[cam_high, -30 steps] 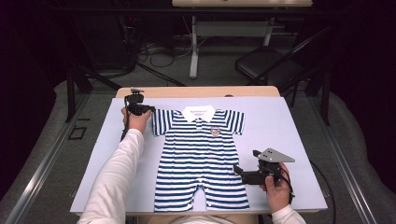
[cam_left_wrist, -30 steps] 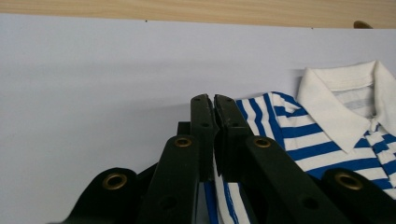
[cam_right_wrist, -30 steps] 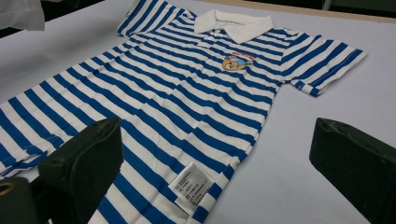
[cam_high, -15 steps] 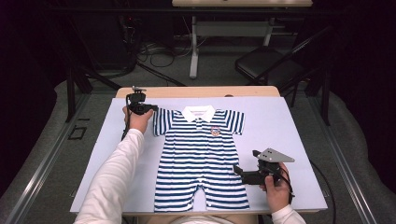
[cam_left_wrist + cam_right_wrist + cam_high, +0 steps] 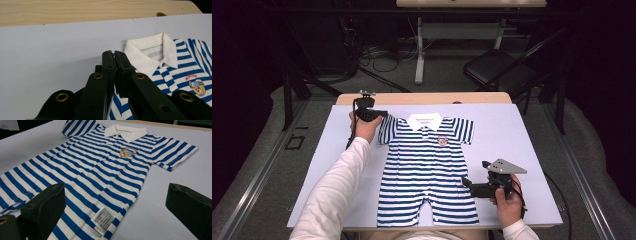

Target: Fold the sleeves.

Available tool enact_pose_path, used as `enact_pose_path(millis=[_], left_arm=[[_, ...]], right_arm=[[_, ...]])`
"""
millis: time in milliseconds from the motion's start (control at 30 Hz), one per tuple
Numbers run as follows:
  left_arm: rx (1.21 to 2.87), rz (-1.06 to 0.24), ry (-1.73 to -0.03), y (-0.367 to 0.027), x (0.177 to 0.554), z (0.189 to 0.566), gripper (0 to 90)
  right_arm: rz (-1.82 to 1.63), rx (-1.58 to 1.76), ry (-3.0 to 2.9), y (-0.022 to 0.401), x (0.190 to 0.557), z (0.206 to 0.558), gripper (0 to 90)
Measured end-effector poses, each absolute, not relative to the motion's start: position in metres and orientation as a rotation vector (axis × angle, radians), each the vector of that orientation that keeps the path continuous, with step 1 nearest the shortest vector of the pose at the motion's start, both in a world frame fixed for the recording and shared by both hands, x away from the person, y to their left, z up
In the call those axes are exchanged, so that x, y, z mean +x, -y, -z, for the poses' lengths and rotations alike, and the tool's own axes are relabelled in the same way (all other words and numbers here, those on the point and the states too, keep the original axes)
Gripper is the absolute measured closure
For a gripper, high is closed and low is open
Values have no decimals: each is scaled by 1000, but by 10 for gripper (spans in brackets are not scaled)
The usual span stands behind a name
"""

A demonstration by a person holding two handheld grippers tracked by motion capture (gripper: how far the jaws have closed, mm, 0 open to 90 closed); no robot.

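Note:
A blue-and-white striped baby romper with a white collar and a bear badge lies flat on the pale sheet. My left gripper is at the garment's left sleeve. In the left gripper view its jaws are shut, with striped sleeve cloth pinched between them beside the collar. My right gripper rests at the romper's lower right edge, held by a hand. Its jaws stand wide open over the striped cloth and a white care label, gripping nothing.
The sheet covers a wooden table whose far edge shows bare. Beyond it stand a black chair, a table leg and floor cables. Bare sheet lies on both sides of the romper.
My left gripper has shifted slightly right and up, drawing the pinched sleeve with it. The right gripper has stayed where it was.

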State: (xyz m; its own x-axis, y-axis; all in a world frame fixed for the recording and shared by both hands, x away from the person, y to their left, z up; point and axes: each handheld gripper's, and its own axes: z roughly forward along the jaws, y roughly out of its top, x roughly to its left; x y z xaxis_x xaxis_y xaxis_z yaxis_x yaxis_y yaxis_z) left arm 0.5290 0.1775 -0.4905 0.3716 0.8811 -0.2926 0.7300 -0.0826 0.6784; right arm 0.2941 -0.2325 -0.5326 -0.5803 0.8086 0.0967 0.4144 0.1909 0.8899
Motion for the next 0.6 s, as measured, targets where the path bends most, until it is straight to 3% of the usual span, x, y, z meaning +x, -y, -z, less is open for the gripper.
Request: enact_pose_path(millis=[600], left_arm=[[1920,-221,-1285,-146,519,484,877]], right_arm=[[-1357,1143,-2080,233,294,532,26]])
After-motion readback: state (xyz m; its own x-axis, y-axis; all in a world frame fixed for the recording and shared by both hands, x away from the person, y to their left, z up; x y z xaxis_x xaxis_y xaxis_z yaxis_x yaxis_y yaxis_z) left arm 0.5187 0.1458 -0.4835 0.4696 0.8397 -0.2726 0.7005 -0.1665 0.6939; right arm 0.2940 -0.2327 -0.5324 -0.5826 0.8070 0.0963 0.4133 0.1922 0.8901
